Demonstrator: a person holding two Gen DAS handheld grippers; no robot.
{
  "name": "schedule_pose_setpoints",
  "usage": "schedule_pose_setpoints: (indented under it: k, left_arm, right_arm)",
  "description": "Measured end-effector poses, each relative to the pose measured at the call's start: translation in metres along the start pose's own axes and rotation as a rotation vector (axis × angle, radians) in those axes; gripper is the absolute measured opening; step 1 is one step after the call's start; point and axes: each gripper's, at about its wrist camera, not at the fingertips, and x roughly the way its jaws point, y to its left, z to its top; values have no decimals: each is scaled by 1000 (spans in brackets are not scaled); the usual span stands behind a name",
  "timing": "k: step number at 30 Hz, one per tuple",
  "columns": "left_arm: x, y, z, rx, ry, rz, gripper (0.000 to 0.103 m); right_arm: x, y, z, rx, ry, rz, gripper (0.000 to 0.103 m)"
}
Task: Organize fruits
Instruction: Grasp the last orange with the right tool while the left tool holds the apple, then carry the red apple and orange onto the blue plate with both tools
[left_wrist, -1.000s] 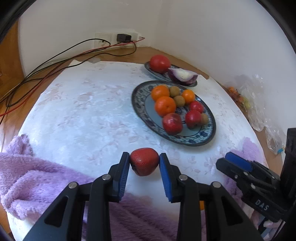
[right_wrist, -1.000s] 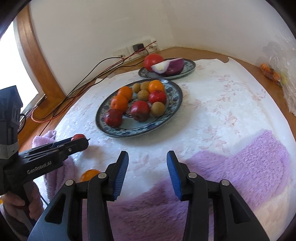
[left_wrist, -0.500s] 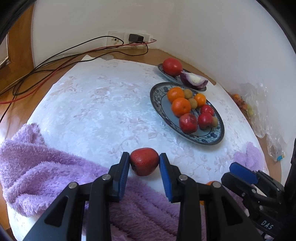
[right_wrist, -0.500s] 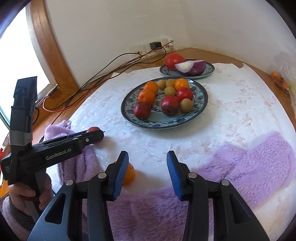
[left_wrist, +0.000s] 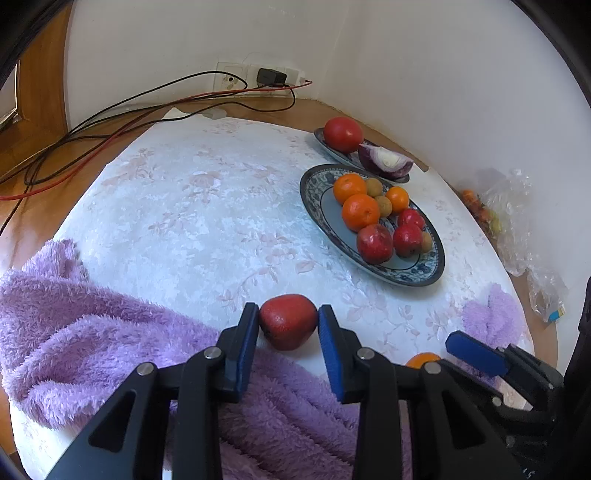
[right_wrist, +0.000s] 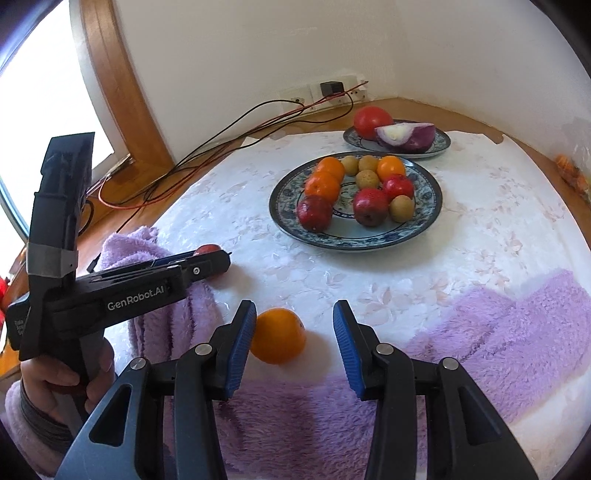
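Moved: my right gripper (right_wrist: 294, 339) slid over, loose orange (right_wrist: 277, 336) now between its jaws, unclenched.
Left gripper (left_wrist: 288, 328): clenched on red fruit (left_wrist: 287, 320).

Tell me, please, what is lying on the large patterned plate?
On the large patterned plate: three oranges, three red fruits and four small brownish fruits. Anything beneath them is covered.

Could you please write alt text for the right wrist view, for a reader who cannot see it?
The right tool stands open around an orange on a white cloth, its left pad beside the fruit. At left, a hand holds the left tool shut on a red fruit. Beyond sits a plate of oranges, red and brownish fruits.
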Motion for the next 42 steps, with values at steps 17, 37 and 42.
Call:
schedule_pose_setpoints:
  k: [17,37,42]
  left_arm:
    - [-1,0,0,1,-3,0,34]
    - [-9,-8,5,19,-13,-8,34]
    - [-9,-13,14,35,-18,-13,34]
  right_arm:
    - [9,10,-7,-32,44,45,44]
    - [6,0,-3,-6,19,54,37]
    - [4,-8,7,-3,1,35,37]
